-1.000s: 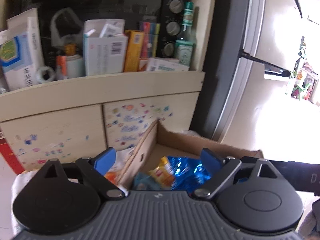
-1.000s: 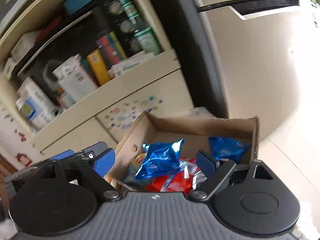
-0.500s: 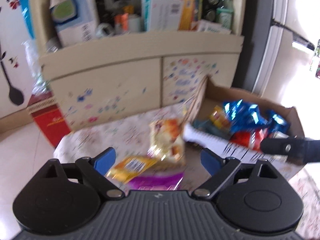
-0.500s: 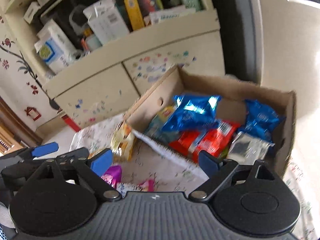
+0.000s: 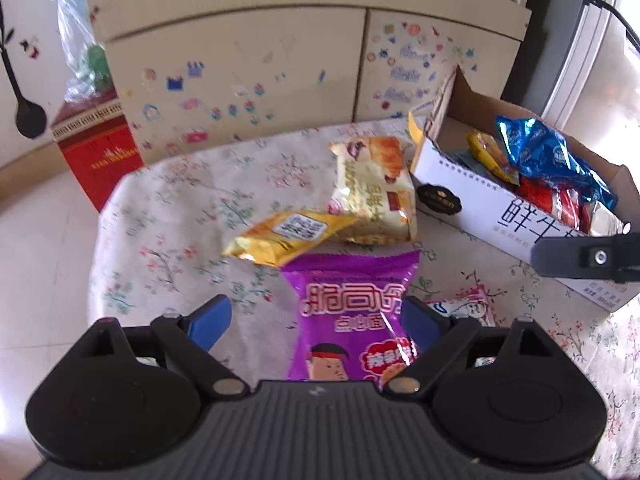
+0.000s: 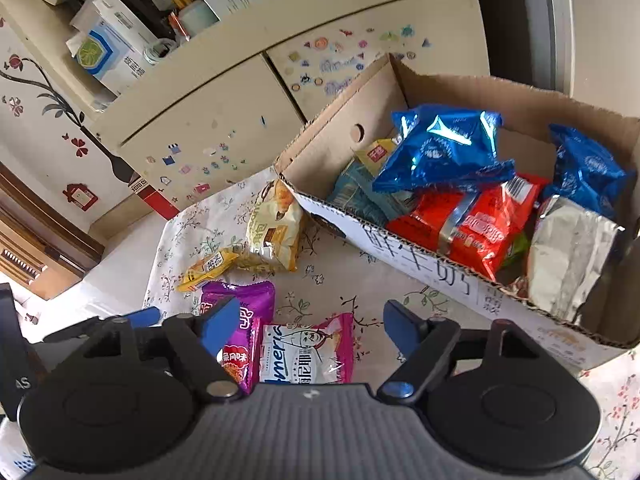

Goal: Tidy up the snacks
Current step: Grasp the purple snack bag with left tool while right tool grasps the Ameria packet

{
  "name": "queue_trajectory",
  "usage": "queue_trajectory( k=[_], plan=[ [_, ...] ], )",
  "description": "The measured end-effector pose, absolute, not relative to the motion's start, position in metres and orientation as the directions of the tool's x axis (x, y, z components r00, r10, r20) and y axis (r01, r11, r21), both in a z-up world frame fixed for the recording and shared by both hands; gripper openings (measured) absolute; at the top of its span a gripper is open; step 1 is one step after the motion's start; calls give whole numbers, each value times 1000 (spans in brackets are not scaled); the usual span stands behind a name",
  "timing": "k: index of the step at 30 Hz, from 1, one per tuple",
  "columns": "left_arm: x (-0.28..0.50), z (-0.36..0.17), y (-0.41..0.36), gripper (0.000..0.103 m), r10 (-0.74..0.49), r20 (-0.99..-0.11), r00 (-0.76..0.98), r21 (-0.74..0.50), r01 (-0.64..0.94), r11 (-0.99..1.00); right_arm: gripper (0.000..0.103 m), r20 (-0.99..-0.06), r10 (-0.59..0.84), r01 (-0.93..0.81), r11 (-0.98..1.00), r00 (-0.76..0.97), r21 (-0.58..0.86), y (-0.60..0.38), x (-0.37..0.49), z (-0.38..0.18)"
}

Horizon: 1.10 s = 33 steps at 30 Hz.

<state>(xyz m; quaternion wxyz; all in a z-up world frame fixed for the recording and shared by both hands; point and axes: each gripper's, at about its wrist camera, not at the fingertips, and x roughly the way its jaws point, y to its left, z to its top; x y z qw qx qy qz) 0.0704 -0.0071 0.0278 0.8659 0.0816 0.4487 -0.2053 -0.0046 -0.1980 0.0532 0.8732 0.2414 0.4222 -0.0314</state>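
A cardboard box [image 6: 404,240] [image 5: 476,204] on the floral cloth holds blue [image 6: 444,148], red [image 6: 468,224] and silver packets. Loose on the cloth lie a purple packet [image 5: 352,316] [image 6: 244,312], a yellow packet [image 5: 288,236] [image 6: 208,268], a cream pastry packet [image 5: 372,188] [image 6: 272,232] and a pink-and-white packet [image 6: 308,352]. My left gripper [image 5: 316,320] is open, empty, with the purple packet between its fingers below. My right gripper [image 6: 312,320] is open, empty, over the pink-and-white packet.
A cream cabinet with stickers [image 5: 248,64] stands behind the table, its shelf full of boxes [image 6: 108,48]. A red box [image 5: 96,148] sits on the floor at left. A refrigerator [image 6: 580,20] stands to the right.
Both grippers have pulled back and tilted down from the box and shelf towards the loose packets on the cloth. Both stay open and empty.
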Motion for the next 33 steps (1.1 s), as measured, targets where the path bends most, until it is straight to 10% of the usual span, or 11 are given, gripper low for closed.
queue_trajectory(
  k=[33],
  plan=[
    [74,7,28,90,-171,-836,521,75,418,905,80,-814,354,171,865,460,472,-163,8,17]
  ],
)
